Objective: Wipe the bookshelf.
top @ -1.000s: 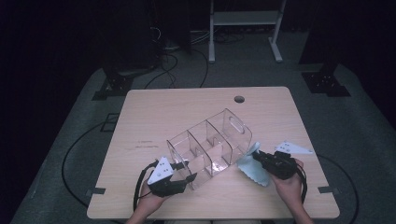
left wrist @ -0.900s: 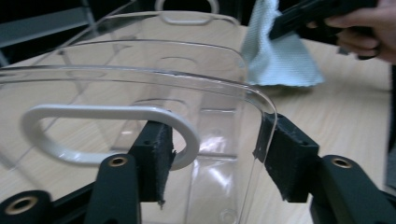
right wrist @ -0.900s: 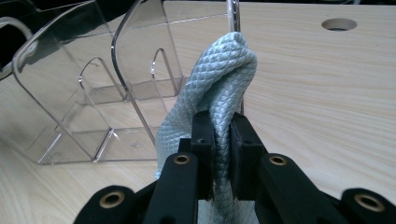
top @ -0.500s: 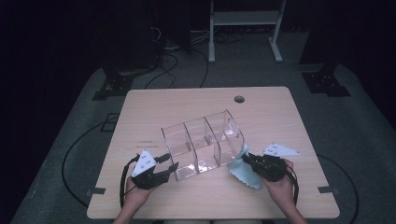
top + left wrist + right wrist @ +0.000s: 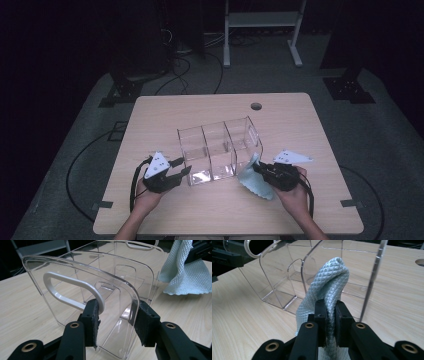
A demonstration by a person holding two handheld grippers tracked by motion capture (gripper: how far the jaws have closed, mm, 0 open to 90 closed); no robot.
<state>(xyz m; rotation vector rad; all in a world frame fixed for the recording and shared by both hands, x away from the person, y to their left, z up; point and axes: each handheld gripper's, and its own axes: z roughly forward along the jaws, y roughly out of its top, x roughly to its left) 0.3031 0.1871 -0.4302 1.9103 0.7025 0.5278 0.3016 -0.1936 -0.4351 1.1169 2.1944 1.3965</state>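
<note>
A pale wooden table (image 5: 165,115) stood on grey floor in a dark room, with a white metal frame (image 5: 260,20) behind it and black cables (image 5: 185,65) trailing over the floor. Near the table's far edge was a round hole (image 5: 256,106).

In the middle of the table lay a clear plastic organizer (image 5: 220,150), tipped on its side, its three compartments open toward the person. Nothing lay between it and the grippers; its own see-through walls were all that stood in front of the compartments.

The left gripper (image 5: 176,169) had just been closing and was clenched on the organizer's near end wall (image 5: 82,290), one pad by the white-rimmed handle slot (image 5: 72,293), the other on the wall's curved edge.

The right gripper (image 5: 256,167) was clamped on a light blue cloth (image 5: 252,177), bunched between its pads. The cloth hung just beside the organizer's right end, touching or nearly touching its edge, and draped onto the table.
</note>
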